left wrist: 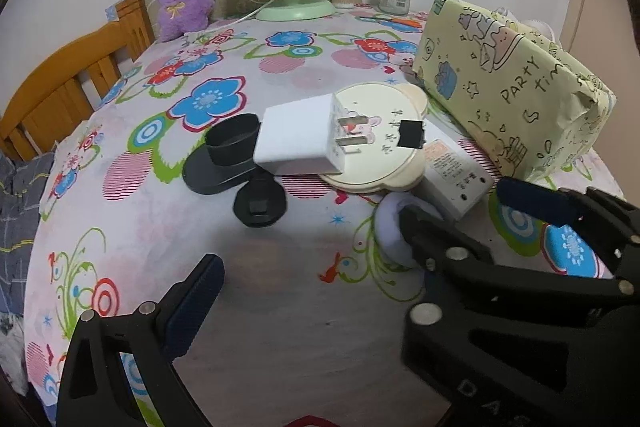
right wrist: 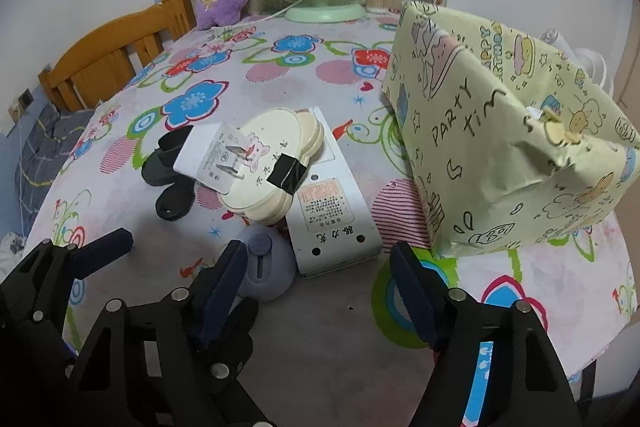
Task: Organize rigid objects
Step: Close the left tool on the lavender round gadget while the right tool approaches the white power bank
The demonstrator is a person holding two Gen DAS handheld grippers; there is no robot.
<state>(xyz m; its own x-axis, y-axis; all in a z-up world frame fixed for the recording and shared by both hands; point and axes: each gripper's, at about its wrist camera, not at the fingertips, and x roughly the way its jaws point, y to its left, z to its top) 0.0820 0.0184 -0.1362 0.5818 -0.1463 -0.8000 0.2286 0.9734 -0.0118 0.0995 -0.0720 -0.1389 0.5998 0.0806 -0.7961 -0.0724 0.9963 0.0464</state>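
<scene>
- Pile of rigid stuff sits mid-table on the floral cloth (left wrist: 280,307), just left of the yellow wrapped box (right wrist: 500,147). Can't tell if that box is open on top.
- Right gripper (right wrist: 316,275): fingers apart, clamped on nothing. The near end of the white flat box (right wrist: 332,211) lies just beyond the gap, and the grey rounded piece (right wrist: 266,271) is right by your left finger.
- Left gripper (left wrist: 312,251): also spread wide and empty, hovering over bare cloth near the pile.
- White plug cube (left wrist: 296,143): leans on the cream bear-shaped case (right wrist: 276,143), prongs facing right. Prob light, hard and slick plastic. Pinch the flat sides, not the prongs, or it'll twist out.
- Cream case: flat and lying partly on the white box, w/ black tape (right wrist: 287,174) on its near edge. Looks light but awkward bc it's thin. Go for an overhanging rim, and expect the plug to tumble when it shifts.
- White flat box: stiff, likely the heaviest bit. Grab across the narrow near end, where nothing covers it.
- Black stands (left wrist: 224,155): left of the plug, touching it. Rigid, odd shapes. The cup rim or neck looks like the best bite.
- Imo take the top pieces first, so nothing slides off.
</scene>
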